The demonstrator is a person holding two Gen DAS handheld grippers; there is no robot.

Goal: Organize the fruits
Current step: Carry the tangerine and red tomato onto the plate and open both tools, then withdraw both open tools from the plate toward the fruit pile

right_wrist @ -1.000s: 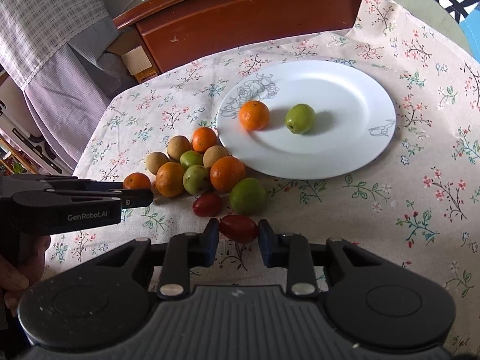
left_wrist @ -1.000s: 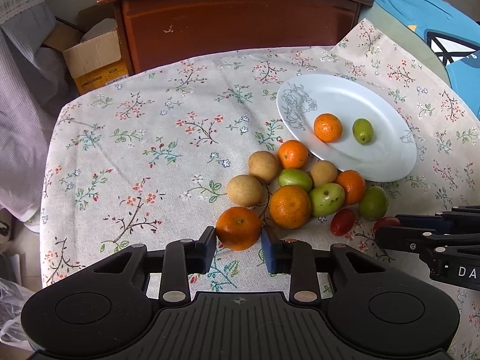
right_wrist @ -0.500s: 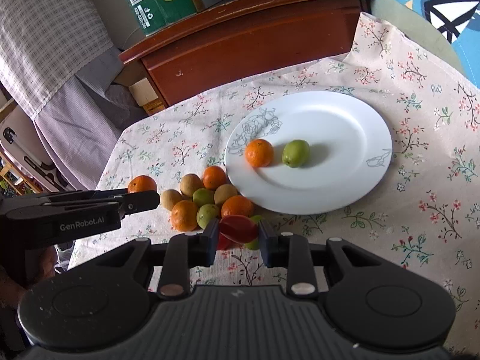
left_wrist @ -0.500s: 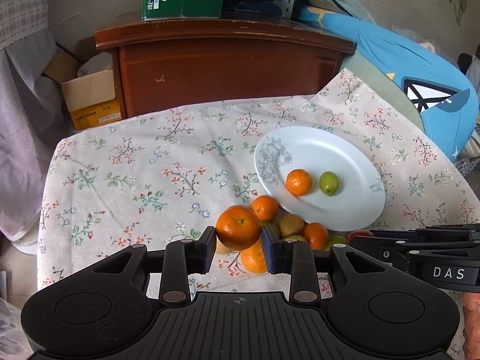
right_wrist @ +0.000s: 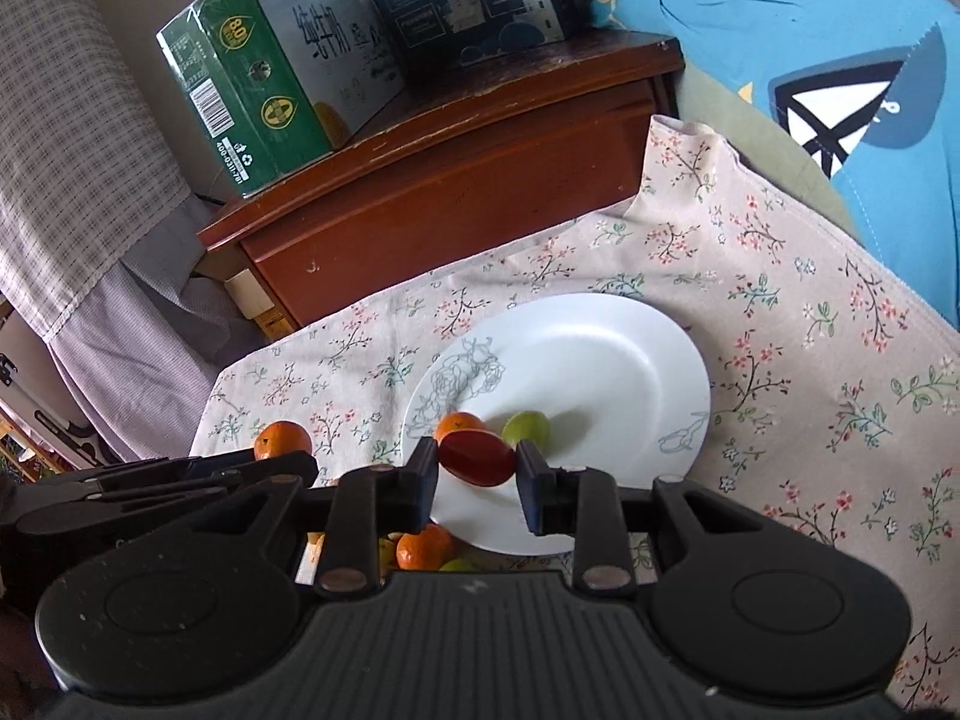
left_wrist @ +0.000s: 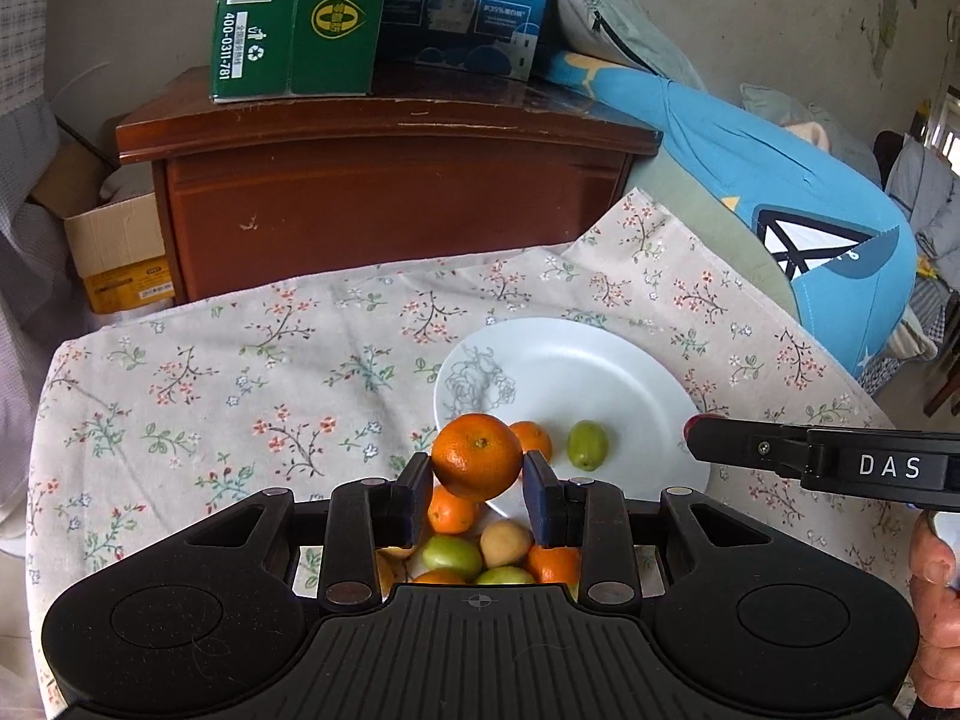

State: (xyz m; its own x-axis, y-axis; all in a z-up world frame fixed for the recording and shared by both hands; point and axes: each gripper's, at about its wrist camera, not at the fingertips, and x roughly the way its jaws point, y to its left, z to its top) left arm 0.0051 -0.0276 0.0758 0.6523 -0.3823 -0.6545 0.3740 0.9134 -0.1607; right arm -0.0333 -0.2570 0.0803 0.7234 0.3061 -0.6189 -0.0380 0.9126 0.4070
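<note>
Landmark: white plate (left_wrist: 630, 384) on the flowered cloth (left_wrist: 240, 372), printed rose on its left rim.
Carton: green carton (left_wrist: 288, 18) on the wooden cabinet (left_wrist: 384, 192), far behind the plate and to its left.
Left gripper (left_wrist: 477, 477): clamped on an orange (left_wrist: 477, 456), pads pressing both its sides; the fruit hangs in the air above the plate's near left rim.
Pile: oranges, green fruits and one tan fruit (left_wrist: 507, 543) lie bunched on the cloth just in front of the plate's near edge, partly hidden under the left gripper.
On plate: a small orange (left_wrist: 537, 438) and a green fruit (left_wrist: 588, 445) sit side by side in the plate's near left part, close together; whether they touch cannot be told.
Right gripper (right_wrist: 477, 465): closed on a red fruit (right_wrist: 477, 457), held crosswise between the pads above the plate's near part, in front of the two fruits lying there.
Right gripper in left view: its black finger comes in from the right over the plate's right rim, a red tip showing at its end.
Hand: part of a hand (left_wrist: 936, 612) shows at the right edge, in front of and right of the plate.
</note>
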